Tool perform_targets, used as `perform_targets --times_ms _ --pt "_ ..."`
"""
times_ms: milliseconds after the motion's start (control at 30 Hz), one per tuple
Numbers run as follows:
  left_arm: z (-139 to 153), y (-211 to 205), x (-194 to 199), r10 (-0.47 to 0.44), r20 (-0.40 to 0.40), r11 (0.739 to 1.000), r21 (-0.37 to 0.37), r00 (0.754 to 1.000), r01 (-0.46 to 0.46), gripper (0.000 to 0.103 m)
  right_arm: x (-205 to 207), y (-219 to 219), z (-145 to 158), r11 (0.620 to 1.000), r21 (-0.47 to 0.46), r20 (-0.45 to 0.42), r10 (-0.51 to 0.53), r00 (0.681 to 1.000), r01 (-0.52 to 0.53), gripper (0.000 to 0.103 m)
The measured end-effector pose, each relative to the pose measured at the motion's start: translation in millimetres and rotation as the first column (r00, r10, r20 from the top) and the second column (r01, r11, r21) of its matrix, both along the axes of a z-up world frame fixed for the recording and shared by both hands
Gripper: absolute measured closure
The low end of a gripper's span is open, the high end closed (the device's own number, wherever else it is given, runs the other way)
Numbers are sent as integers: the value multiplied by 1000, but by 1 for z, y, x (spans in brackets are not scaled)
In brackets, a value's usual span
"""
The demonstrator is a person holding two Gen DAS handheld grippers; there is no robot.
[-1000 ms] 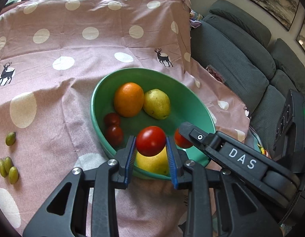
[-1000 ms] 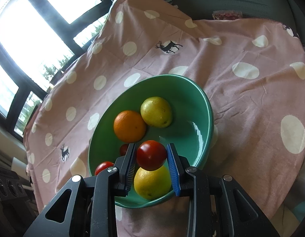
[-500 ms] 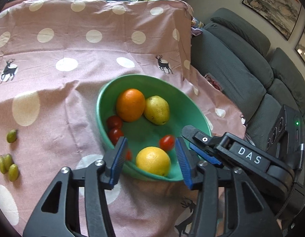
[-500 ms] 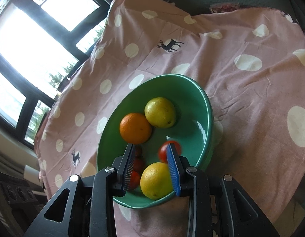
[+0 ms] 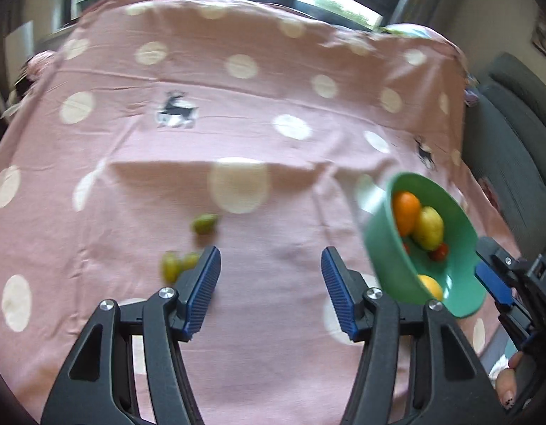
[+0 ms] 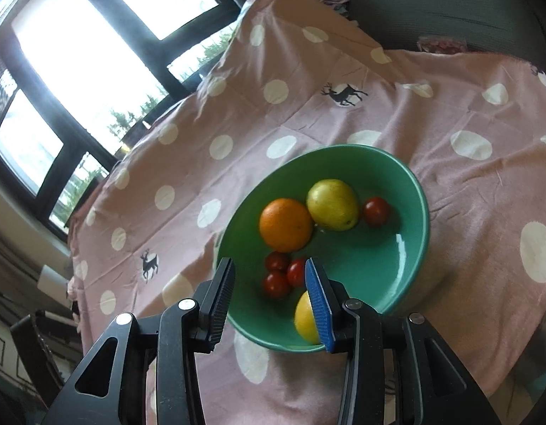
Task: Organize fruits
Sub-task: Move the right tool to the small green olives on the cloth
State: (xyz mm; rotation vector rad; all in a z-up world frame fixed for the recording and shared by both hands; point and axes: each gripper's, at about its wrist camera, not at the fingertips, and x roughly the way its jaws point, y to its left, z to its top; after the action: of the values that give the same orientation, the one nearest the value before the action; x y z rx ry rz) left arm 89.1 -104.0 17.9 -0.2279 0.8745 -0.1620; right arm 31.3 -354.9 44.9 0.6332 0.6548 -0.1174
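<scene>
A green bowl (image 6: 416, 191) stands on the pink dotted cloth (image 6: 467, 184). It holds an orange (image 6: 285, 225), a yellow-green pear (image 6: 331, 203), a lemon (image 6: 305, 318) and several cherry tomatoes (image 6: 276, 262). My right gripper (image 6: 269, 301) hangs over the bowl's near rim, its jaws opening with nothing pressed between them. My left gripper (image 5: 271, 283) is over bare cloth left of the bowl (image 5: 382, 248), jaws opening and empty. Small green fruits (image 5: 204, 223) lie on the cloth just beyond its left finger (image 5: 202, 283), which partly hides one of them.
A grey sofa (image 5: 521, 141) runs along the right edge of the cloth. Windows (image 6: 78, 53) stand behind the far edge. A blue pad (image 5: 492, 285) of the right gripper shows by the bowl, with a person's fingertip (image 5: 506, 386) below it.
Both grippers let their tomatoes go into the bowl and opened. The left one swung left, away from the bowl and over the small green fruits. The right one drew back slightly.
</scene>
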Motion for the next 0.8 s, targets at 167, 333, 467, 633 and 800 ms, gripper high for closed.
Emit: perform_targets --times_ms 167,333,467,633,800 --pt "3 66 -7 183 -6 983 -28 983 -183 45 15 46 10 989 -70 -25 132 991 -134 61" --pt "1 114 -18 330 -25 943 -29 944 -330 46 41 98 1 952 -87 -119 284 951 -295 61" --pt "-13 131 -11 327 -87 938 -95 941 -335 56 77 143 -10 905 -90 -205 391 897 -415 61" --pt "-22 129 -5 289 -118 945 -122 950 -303 74 118 192 -37 859 -64 -278 473 836 -508 61" --pt "-33 122 2 256 -148 953 -124 955 -275 74 142 217 -69 857 -55 -342 466 816 -512 61"
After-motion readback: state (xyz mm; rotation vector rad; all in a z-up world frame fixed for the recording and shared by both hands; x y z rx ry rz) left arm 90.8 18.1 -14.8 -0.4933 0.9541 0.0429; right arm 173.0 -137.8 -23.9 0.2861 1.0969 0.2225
